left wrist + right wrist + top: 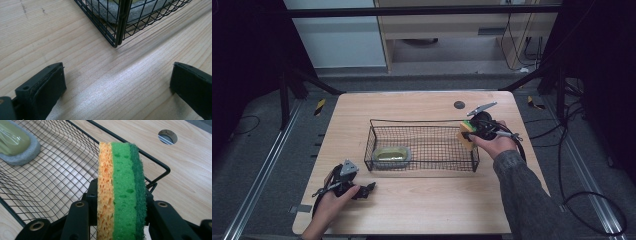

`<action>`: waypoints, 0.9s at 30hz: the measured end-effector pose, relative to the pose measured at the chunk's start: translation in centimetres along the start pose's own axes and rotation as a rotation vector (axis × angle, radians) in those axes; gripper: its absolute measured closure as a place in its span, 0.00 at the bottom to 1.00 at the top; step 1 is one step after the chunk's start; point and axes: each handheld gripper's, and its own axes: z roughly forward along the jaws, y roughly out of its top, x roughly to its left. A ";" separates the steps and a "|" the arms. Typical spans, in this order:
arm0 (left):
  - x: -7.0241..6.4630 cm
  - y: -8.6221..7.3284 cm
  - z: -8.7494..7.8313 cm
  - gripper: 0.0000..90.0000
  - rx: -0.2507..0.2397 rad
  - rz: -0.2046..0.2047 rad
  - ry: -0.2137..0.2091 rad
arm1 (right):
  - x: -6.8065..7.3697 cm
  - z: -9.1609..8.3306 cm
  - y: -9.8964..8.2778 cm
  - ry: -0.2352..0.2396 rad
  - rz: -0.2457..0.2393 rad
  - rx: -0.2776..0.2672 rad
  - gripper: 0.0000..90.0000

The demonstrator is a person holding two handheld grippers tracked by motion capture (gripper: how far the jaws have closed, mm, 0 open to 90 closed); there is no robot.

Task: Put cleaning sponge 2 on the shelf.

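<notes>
Right gripper view: my right gripper (120, 220) clamped the sponge (121, 192) at the wire basket (160, 165) right rim.
Left gripper (117, 87): jaws wide, nothing held, near-left of basket.

Sponge (120, 190) lower end cut off by the frame's bottom edge; grey pad (18, 146) cropped at upper left; wire basket (117, 30) truncated at top edge.

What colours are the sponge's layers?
Sponge: orange, bright green, dark green scrub layer; clearest in the right gripper view.
</notes>
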 end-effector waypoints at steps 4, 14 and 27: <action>0.0 0.0 0.0 0.00 0.000 0.000 0.000 | -0.1 0.5 -0.3 -0.003 0.004 0.004 0.72; 0.0 0.0 0.0 0.00 0.000 0.001 0.000 | 0.0 1.4 -0.6 -0.007 -0.001 0.013 0.71; 0.0 0.0 0.0 0.00 0.000 0.000 0.000 | 0.5 2.6 -1.0 -0.020 -0.017 0.041 0.71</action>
